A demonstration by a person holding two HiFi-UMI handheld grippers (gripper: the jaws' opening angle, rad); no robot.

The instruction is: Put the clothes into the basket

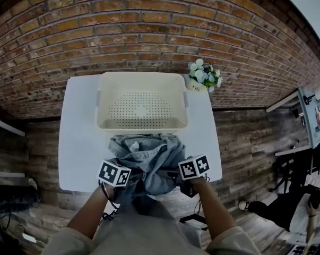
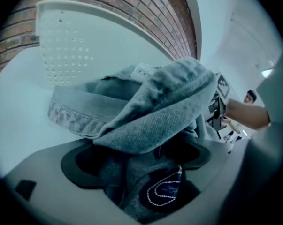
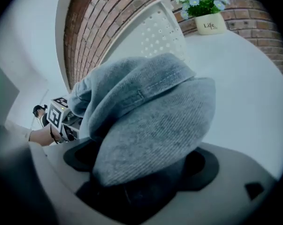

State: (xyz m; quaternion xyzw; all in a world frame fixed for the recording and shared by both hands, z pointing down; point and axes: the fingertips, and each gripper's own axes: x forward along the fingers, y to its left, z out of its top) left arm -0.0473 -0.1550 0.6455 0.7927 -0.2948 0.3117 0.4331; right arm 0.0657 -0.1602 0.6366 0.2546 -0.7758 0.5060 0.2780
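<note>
The flowerpot [image 3: 210, 25] reads "Life". The left gripper [image 1: 127, 175] and right gripper [image 1: 176, 173] gape wide, unclenched, with the denim jeans [image 1: 146, 154] bunched between their jaws. The jeans lie heaped just before the cream basket [image 1: 141, 75].

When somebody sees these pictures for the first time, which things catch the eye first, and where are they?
First, the crumpled blue-grey denim garment at the near edge of the white table, with the left gripper and the right gripper reaching into it, cloth between their wide jaws. Behind it stands the empty cream perforated plastic basket, and a small pot of pale flowers at the far right corner.
</note>
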